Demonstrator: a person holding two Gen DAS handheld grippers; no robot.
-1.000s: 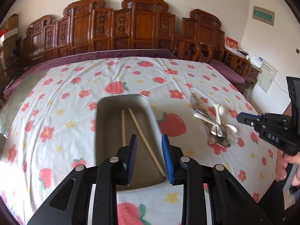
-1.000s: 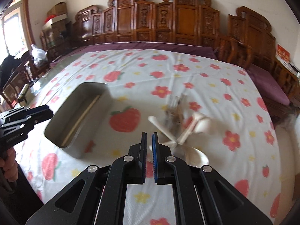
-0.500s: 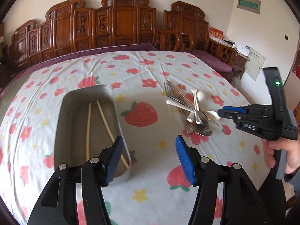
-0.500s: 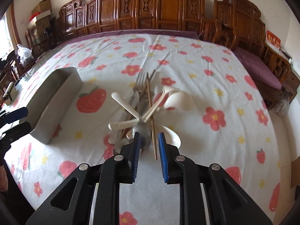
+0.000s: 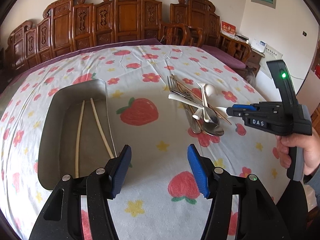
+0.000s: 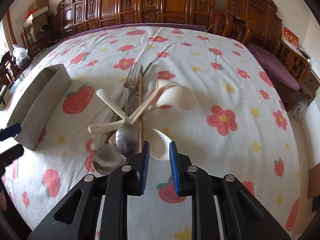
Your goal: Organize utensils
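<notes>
A pile of utensils (image 5: pixel 200 108) (image 6: pixel 128 108) lies on the flowered cloth: white ceramic spoons, metal spoons, a fork and brown chopsticks, all crossed over one another. To its left stands a metal tray (image 5: pixel 46 132) (image 6: pixel 40 104) holding two pale chopsticks (image 5: pixel 100 124). My left gripper (image 5: pixel 159 154) is open wide over bare cloth between tray and pile, with nothing in it. My right gripper (image 6: pixel 159 146) (image 5: pixel 230 110) is open a little, its tips low at the near edge of the pile. A white spoon bowl (image 6: pixel 158 142) lies just beyond them, not gripped.
Carved wooden chairs (image 5: pixel 128 20) line the far side of the table. A person's hand (image 5: pixel 296 150) holds the right gripper's handle. The table's right edge drops off toward a purple bench (image 6: pixel 276 66). Bare cloth surrounds the tray and the pile.
Both grippers have opened, the left widely. The left swung right, off the tray toward the middle. The right came down and closer to the utensil pile.
</notes>
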